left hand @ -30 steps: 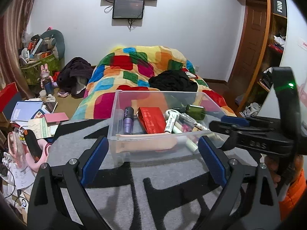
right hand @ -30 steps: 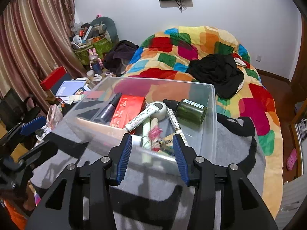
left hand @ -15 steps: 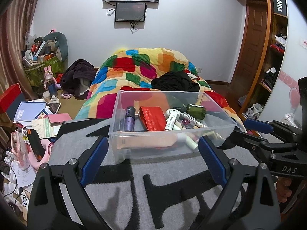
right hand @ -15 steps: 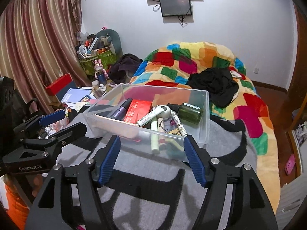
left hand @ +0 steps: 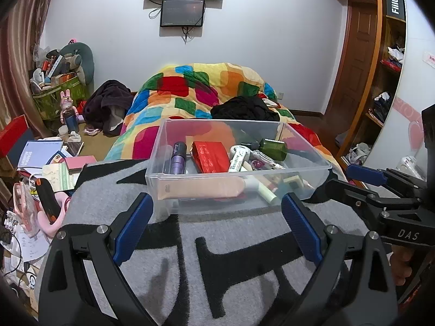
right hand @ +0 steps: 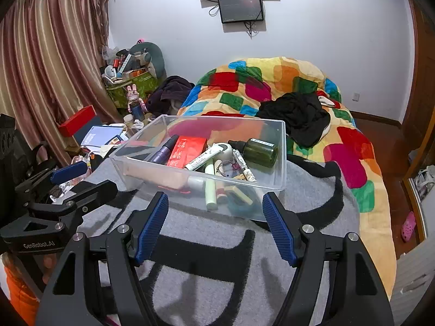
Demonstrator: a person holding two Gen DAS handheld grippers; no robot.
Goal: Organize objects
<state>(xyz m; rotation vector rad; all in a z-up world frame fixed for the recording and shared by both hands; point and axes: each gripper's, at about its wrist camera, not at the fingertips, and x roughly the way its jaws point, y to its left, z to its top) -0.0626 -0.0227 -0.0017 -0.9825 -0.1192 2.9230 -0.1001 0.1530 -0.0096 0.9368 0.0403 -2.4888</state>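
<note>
— Claw check first: how do both stand?

— Left claw point(left hand: 214, 217) is spread wide and holds nothing; it hangs over the grey and black blanket point(left hand: 244, 244), just near of the clear plastic bin point(left hand: 239, 187). Right claw point(right hand: 214, 214) is likewise spread and empty, near the bin's right near corner.

— And the bin itself?

— It sits on the blanket at the near end of the bed, with the patchwork quilt point(left hand: 206, 87) behind it on the far side. It is a shallow, see-through rectangular tub with no lid. Inside, from left to right: a purple tube point(left hand: 178, 157), a red box point(left hand: 210, 156), a white tube with print point(left hand: 238, 159), and a dark green bottle point(left hand: 272, 149) lying on its side at the far right. A long peach-coloured item point(left hand: 206, 187) lies along the near wall.

— Anything you cannot make out?

— The small things in the right near corner are a jumble; seen through the wall they blur, and I cannot name them. The print on the white tube is too small to read. From the left wrist view the right claw is cut off at the frame's edge.
</note>
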